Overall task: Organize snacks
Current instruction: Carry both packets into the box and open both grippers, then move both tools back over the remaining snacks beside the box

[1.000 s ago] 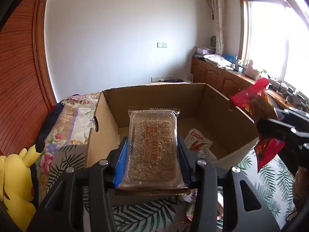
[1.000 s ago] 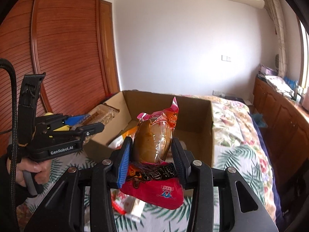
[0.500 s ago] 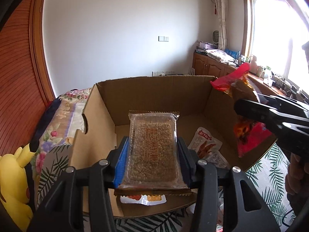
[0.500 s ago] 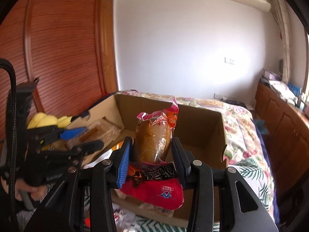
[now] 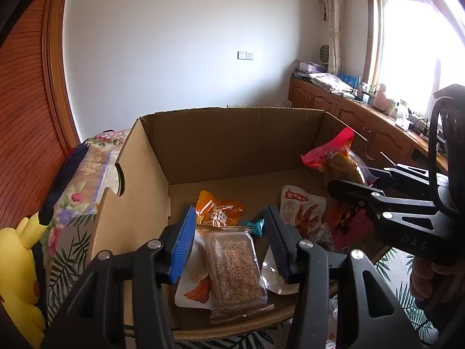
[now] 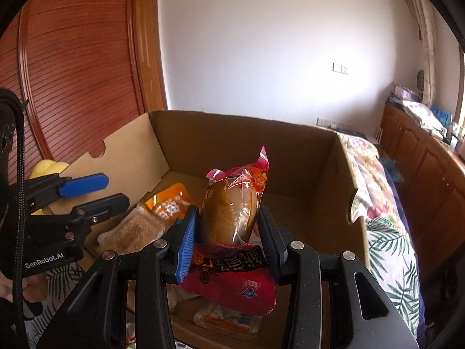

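I'm looking into a bedroom with a white wall, a slatted wooden door on the left and a flower-print bed. An open cardboard box sits on the bed, with a yellow plush just off its left side.

My left gripper hangs over the near end of the box with its jaws apart, holding nothing. The grain bar lies flat on the box floor below the gap, clear of both pads. Its label faces up. Its long axis runs away from me, roughly in line with the fingers, the far end swung a little to the left and the near end against the near wall. It rests partly on a white packet. Beyond it lie an orange pack, a small teal sweet and a white pouch printed in red.

My right gripper is clamped on a red pouch, both pads pressed to its sides about halfway up. The pouch's long axis follows the fingers. Its clear brown-filled half and pink crimped tip point up and forward towards the back wall, and the solid red end hangs back towards the camera. From the left wrist view it is over the right side of the box, above the floor and not touching it
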